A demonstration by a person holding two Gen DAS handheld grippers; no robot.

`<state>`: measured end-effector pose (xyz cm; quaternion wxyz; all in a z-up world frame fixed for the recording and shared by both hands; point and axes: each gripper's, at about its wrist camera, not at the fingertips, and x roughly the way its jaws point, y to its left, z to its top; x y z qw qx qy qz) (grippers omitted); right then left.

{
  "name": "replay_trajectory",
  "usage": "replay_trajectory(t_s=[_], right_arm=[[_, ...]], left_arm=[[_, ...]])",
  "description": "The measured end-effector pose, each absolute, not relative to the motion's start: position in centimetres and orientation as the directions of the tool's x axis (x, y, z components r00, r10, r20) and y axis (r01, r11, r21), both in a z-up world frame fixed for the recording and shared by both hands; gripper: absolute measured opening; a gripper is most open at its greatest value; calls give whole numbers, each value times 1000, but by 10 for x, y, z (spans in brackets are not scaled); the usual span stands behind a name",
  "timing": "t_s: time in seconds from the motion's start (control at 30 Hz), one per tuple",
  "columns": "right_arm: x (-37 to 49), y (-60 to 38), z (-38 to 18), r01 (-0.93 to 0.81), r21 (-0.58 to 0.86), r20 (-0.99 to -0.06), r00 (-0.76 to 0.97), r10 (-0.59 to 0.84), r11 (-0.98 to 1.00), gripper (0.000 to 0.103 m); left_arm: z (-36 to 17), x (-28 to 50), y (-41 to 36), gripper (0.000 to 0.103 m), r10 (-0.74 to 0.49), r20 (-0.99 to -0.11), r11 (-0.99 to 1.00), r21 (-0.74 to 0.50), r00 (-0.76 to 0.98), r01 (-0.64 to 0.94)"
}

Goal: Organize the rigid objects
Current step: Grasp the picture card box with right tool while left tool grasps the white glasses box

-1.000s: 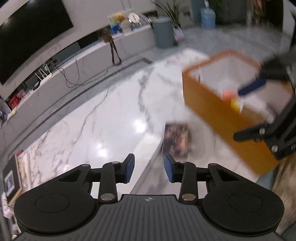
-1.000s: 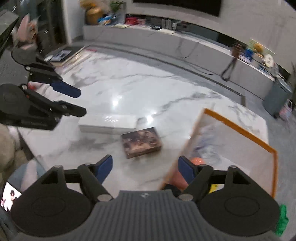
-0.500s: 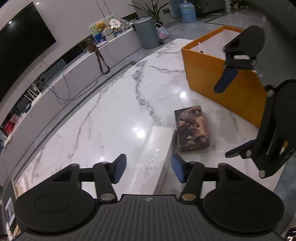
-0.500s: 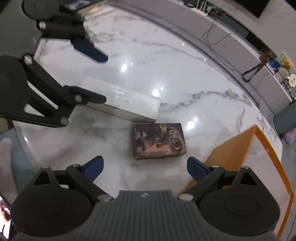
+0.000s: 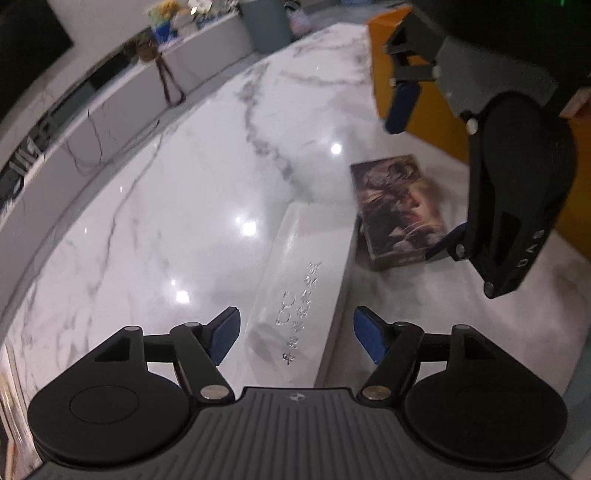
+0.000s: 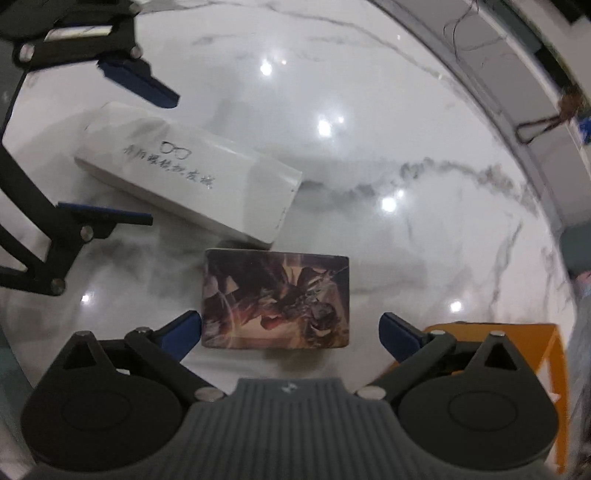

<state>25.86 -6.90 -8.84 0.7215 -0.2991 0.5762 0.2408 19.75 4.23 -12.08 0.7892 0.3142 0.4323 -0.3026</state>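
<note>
A long white box (image 5: 306,288) with silver lettering lies on the marble table (image 5: 177,192); it also shows in the right wrist view (image 6: 192,173). My left gripper (image 5: 295,338) is open, its fingers on either side of the box's near end. A dark box with dragon artwork (image 6: 275,297) lies beside the white box, also in the left wrist view (image 5: 400,206). My right gripper (image 6: 290,336) is open wide, its fingers straddling the dark box's near end. An orange box (image 5: 443,110) stands behind, at the right.
The orange box's corner (image 6: 543,336) is just right of my right gripper. A low grey TV bench (image 5: 110,96) with cables runs beyond the table's far edge. A grey bin (image 5: 266,26) stands on the floor.
Both grippers have come down and closer to the table. The left now straddles the white box and has opened wider. The right now straddles the dark box.
</note>
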Motion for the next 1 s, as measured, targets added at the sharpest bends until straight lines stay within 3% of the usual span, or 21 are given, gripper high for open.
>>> replay_trajectory(t_s=[0.2, 0.27, 0.37, 0.6, 1.0], right_arm=[[264, -70, -93, -673, -88, -984, 173, 41, 734, 99], [262, -69, -95, -672, -83, -986, 163, 37, 736, 95], [257, -65, -97, -662, -107, -983, 180, 19, 741, 89], [222, -55, -94, -636, -94, -978, 203, 49, 766, 89], [112, -41, -87, -647, -65, -954, 264, 144, 759, 89]], left_arm=[[-128, 201, 45, 81, -153, -889, 664, 231, 431, 711], [-128, 199, 44, 74, -140, -886, 668, 246, 443, 703], [-127, 195, 42, 73, -116, -890, 672, 257, 441, 695], [-124, 157, 49, 67, -110, -900, 620, 270, 422, 737], [-121, 97, 54, 66, -32, -928, 587, 283, 371, 758]])
